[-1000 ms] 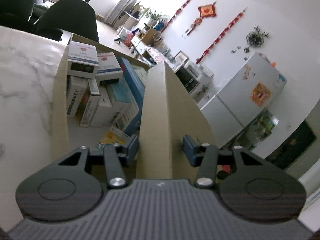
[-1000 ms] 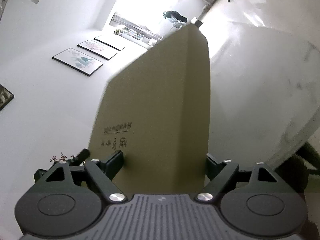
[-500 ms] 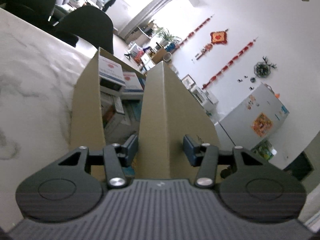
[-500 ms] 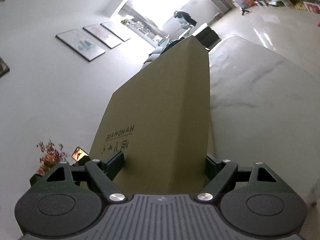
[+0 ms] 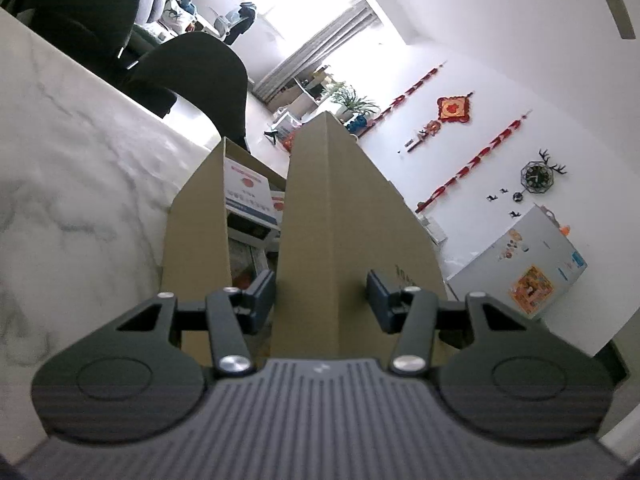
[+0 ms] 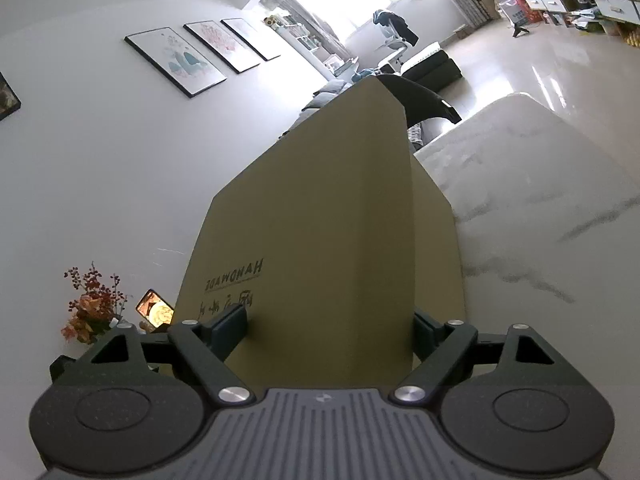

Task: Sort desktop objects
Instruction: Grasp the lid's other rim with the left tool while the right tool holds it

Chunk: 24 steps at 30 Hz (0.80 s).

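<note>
A brown cardboard box (image 5: 344, 208) fills the middle of the left wrist view, one upright corner edge pointing at the camera. My left gripper (image 5: 322, 294) is shut on that corner, one pad inside the wall and one outside. Several small white and blue packets (image 5: 246, 192) lie inside the box. In the right wrist view another corner of the cardboard box (image 6: 320, 208), printed "HANDMADE", sits between the pads of my right gripper (image 6: 326, 330), which is shut on it.
The white marble table (image 5: 72, 152) lies left of the box, and its top (image 6: 540, 208) shows at the right of the right wrist view. Black chairs (image 5: 192, 72) stand behind it. A fridge (image 5: 528, 264) and a flower vase (image 6: 92, 308) stand by the walls.
Both views have rolled and swung while the grip on the box stays the same. Less of the box's inside shows in the left view. In the right view the table has dropped lower.
</note>
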{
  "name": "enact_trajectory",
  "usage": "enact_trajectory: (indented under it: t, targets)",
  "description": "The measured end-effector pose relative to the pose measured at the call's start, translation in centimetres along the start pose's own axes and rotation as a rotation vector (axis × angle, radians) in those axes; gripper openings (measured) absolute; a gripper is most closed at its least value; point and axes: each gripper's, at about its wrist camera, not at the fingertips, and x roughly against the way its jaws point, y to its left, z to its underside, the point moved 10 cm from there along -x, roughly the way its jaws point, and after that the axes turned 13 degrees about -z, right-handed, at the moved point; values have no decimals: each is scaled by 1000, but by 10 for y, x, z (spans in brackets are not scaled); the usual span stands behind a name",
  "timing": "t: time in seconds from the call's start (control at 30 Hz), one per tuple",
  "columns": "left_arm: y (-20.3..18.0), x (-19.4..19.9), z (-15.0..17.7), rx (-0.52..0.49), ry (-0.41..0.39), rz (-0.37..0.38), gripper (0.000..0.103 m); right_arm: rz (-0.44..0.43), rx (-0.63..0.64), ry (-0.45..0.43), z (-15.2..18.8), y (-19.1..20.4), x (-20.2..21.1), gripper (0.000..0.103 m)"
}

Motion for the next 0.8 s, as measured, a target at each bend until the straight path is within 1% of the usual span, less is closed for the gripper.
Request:
enact_trajectory:
  t: [0.27, 0.37, 0.43, 0.47, 0.57, 0.67, 0.8]
  targets:
    - [4, -7, -14, 29, -23, 10, 49, 16, 26, 15, -21, 2, -16, 86]
    - [9, -7, -20, 37, -35, -1, 49, 11, 39, 16, -31, 7, -28, 86]
    - [13, -9, -21, 44, -31, -13, 48, 11, 43, 23, -34, 7, -36, 86]
    - [15, -12, -20, 28, -29, -37, 42, 15, 48, 25, -36, 6, -39, 86]
    - [19, -17, -16, -16, -30, -105, 41, 45, 78, 33, -39, 5, -48, 84]
    - [25, -21, -13, 5, -26, -116, 41, 69, 84, 49, -39, 1, -55, 83]
    - [28, -23, -14, 12, -25, -113, 41, 57, 53, 43, -40, -6, -57, 83]
